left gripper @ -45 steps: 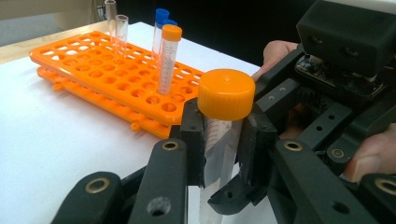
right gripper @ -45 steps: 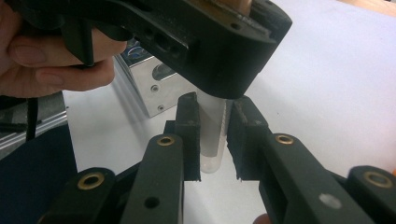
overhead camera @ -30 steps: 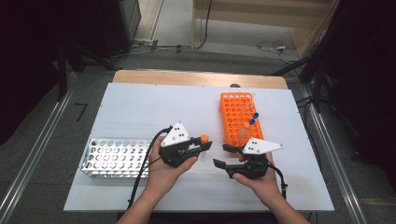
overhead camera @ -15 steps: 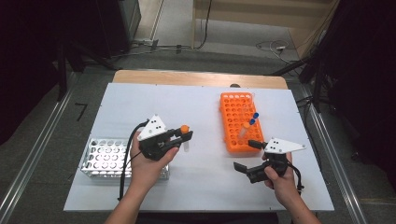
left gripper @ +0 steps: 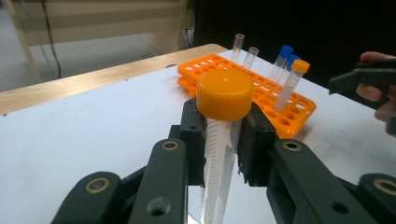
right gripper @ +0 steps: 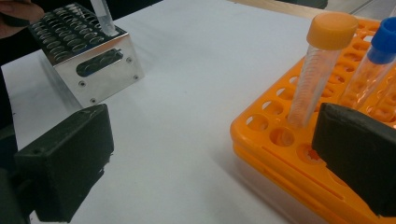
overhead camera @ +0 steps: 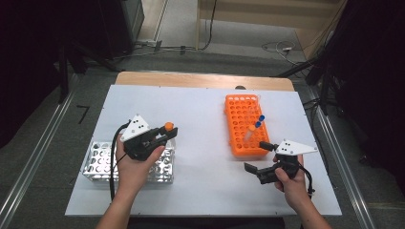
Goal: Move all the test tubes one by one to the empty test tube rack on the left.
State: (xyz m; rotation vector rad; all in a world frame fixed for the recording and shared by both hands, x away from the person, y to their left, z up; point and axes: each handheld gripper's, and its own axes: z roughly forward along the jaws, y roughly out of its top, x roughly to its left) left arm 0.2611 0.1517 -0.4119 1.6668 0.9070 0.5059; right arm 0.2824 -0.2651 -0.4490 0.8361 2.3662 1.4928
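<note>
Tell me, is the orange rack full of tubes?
No, mostly empty: the orange rack holds a few tubes; most holes are bare.

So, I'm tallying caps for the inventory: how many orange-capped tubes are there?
2. One orange-capped tube is clamped in the left gripper over the metal rack; the other stands in the orange rack beside blue-capped tubes. None seems hidden.

We see a clear tube (left gripper: 219,154) with an orange cap, clamped just under the cap. It hangs above the metal rack (overhead camera: 98,164).
</note>
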